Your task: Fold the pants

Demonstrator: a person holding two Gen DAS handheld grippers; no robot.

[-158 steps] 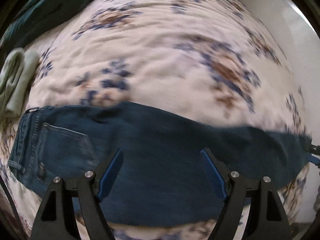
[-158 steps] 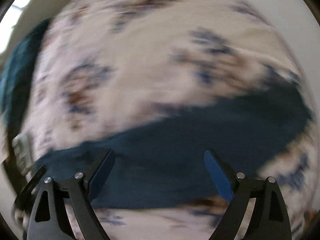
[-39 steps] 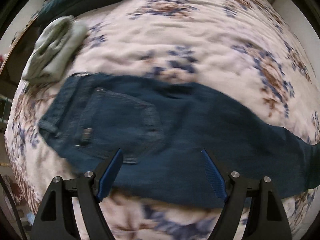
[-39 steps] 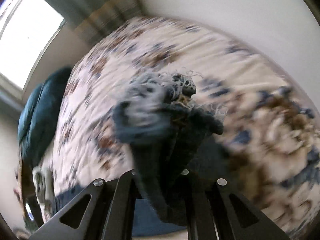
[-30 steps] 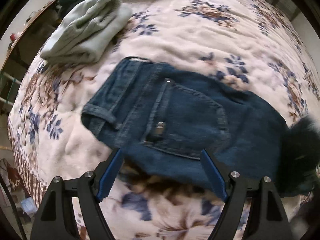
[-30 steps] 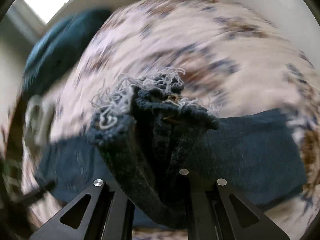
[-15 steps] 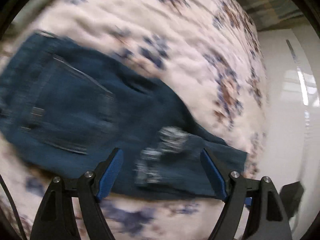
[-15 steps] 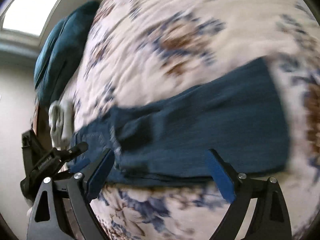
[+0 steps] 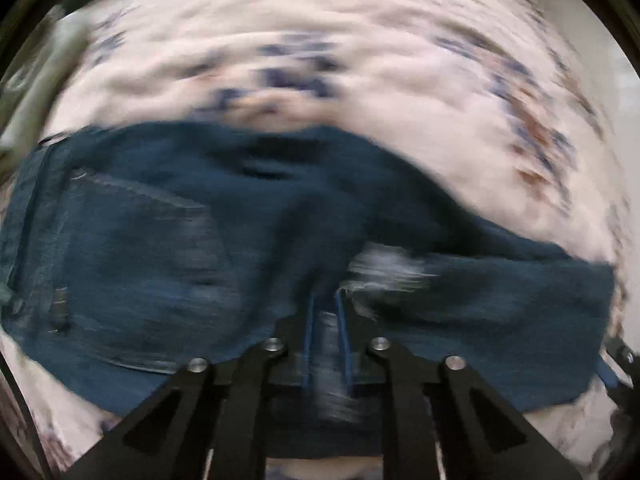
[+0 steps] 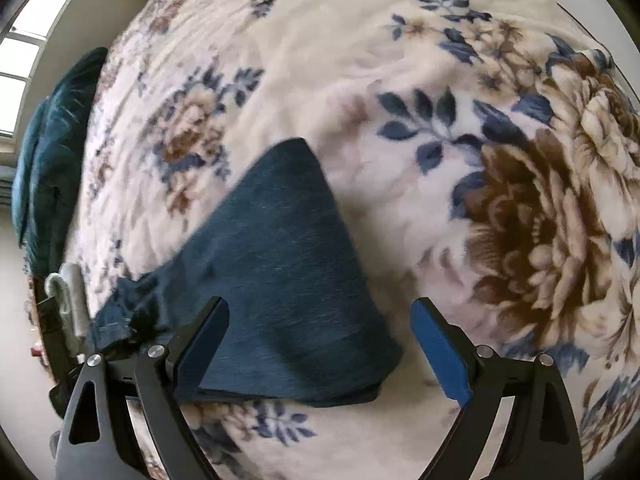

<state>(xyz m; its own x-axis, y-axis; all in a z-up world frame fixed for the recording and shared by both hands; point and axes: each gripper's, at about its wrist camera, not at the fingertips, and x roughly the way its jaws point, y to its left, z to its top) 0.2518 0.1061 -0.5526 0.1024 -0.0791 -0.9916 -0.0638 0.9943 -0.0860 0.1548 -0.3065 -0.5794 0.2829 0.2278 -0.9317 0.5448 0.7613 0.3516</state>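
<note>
Pants: dark denim pants point(image 9: 248, 240) lie across the floral blanket point(image 10: 360, 60) on the bed, waistband and back pocket toward the left in the left wrist view.
Fold so far: the legs look doubled back over the seat; a pale frayed hem point(image 9: 384, 268) sits on top near the middle, and the folded edge point(image 10: 288, 280) shows as a smooth, rounded end in the right wrist view.
Left hand-held gripper point(image 9: 326, 320): jaws nearly together, apparently pinching denim near the frayed hem; blur makes the exact hold uncertain.
Right hand-held gripper point(image 10: 320, 344): jaws wide apart, holding nothing, just above the folded end.
Left to do: judging by the long shape, at least 1 more fold, then smoothing.
Nearby: a pale folded garment point(image 10: 70, 300) and a teal pillow point(image 10: 48, 152) beyond the waistband.
</note>
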